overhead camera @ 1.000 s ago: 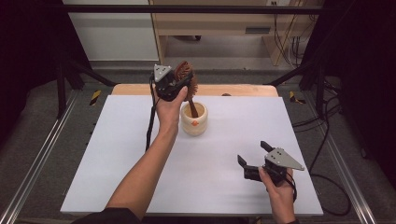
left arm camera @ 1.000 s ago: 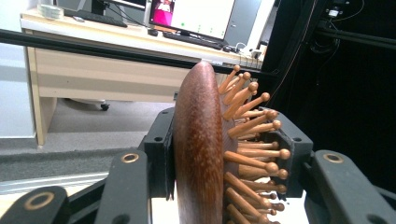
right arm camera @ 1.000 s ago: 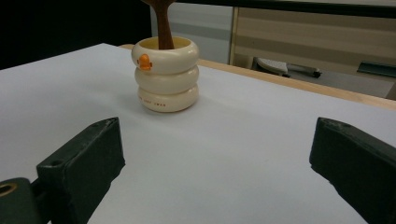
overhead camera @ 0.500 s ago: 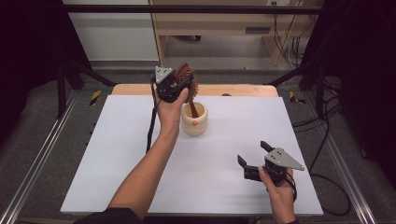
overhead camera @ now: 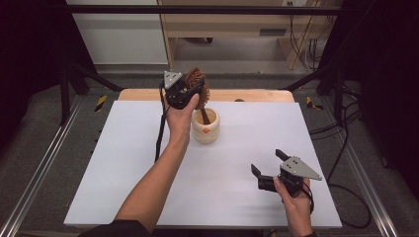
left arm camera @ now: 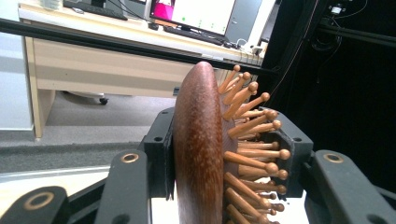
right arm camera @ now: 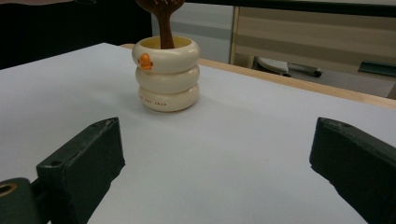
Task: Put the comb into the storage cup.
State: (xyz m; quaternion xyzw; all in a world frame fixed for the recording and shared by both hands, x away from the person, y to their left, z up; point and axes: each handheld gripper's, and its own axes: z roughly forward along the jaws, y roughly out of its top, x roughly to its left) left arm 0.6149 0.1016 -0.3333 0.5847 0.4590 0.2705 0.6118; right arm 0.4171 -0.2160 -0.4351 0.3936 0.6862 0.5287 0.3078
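A brown wooden hairbrush [overhead camera: 197,81] with wooden pins stands with its handle down in a cream ringed cup [overhead camera: 206,127] near the table's far middle. My left gripper [overhead camera: 190,89] is shut on the brush head, above the cup. In the left gripper view the brush head [left arm camera: 201,149] is clamped between the two black jaws, pins pointing right. In the right gripper view the cup [right arm camera: 166,74] bears an orange duck mark, and the brush handle [right arm camera: 164,28] rises out of it. My right gripper [overhead camera: 268,165] rests open near the table's front right, nothing between its jaws.
The white table top [overhead camera: 123,168] lies over a wooden board [overhead camera: 257,95] that shows at the far edge. Metal frame rails [overhead camera: 29,182] run along both sides. A desk with a monitor [left arm camera: 196,11] stands beyond the table.
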